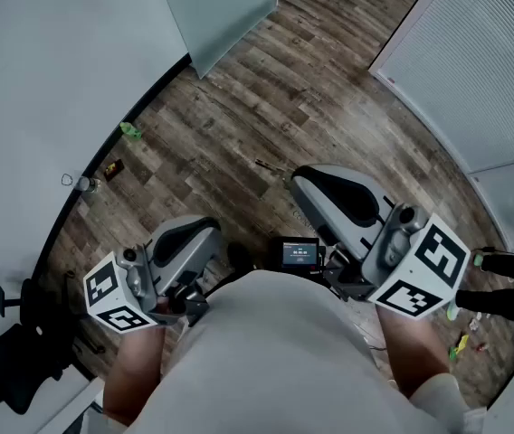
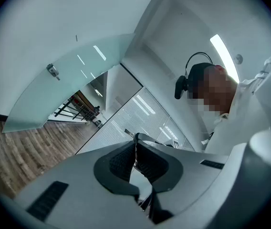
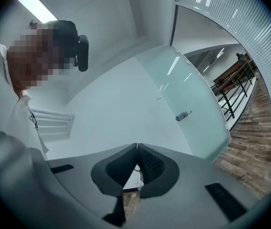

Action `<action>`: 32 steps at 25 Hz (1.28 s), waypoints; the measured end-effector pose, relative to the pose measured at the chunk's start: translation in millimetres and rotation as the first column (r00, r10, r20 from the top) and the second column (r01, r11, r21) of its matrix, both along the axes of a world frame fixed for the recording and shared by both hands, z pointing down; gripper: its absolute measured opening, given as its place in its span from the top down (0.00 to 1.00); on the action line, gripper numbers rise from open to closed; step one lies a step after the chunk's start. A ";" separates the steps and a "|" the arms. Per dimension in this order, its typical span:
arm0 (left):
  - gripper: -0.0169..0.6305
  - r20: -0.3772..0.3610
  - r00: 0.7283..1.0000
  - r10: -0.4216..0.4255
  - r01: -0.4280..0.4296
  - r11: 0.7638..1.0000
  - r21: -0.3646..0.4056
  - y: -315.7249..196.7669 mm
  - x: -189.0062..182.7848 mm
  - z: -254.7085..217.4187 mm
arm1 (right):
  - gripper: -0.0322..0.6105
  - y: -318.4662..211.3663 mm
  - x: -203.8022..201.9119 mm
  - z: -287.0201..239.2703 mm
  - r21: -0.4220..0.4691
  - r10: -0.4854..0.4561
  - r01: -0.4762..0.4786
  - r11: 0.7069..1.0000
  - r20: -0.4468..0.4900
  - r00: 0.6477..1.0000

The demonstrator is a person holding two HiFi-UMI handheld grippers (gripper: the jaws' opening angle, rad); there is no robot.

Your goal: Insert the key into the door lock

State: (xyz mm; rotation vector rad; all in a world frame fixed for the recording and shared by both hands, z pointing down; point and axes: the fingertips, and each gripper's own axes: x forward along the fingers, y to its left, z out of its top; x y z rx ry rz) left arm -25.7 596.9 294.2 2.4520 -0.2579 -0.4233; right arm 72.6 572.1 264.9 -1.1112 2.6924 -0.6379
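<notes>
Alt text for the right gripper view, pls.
The right tongs fill the foreground, jaws closed together and apparently empty. Beyond stands a frosted glass door with a small metal lock fitting, white wall to its left, wood floor at lower right.

The person's left grey plastic gripper with black ribbed pads (image 2: 136, 142) sits at the lower left of the head view. Its jaws are pressed together at the tips and it tilts slightly upward. The right grey plastic gripper (image 3: 136, 149), right of centre and higher in that frame, lies level, its jaws likewise closed tip to tip. The bare left forearm (image 1: 135, 369) and bare right forearm (image 1: 411, 351) rise from the bottom edge.
</notes>
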 end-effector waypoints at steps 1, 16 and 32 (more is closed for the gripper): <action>0.95 0.000 1.000 -0.001 0.001 1.000 0.001 -0.2 -0.2 0.4 | 0.93 -0.2 -0.1 0.5 0.001 0.000 0.000 1.000 0.000 1.000; 0.95 0.003 1.000 -0.021 0.021 1.000 -0.003 0.6 -5.5 13.9 | 0.93 -1.6 2.1 13.1 -0.005 0.045 -0.045 0.999 0.025 0.999; 0.95 -0.004 0.999 -0.039 0.039 0.999 0.014 -10.0 -30.1 12.6 | 0.93 -13.8 -13.1 21.0 -0.030 0.061 -0.061 0.998 0.002 0.998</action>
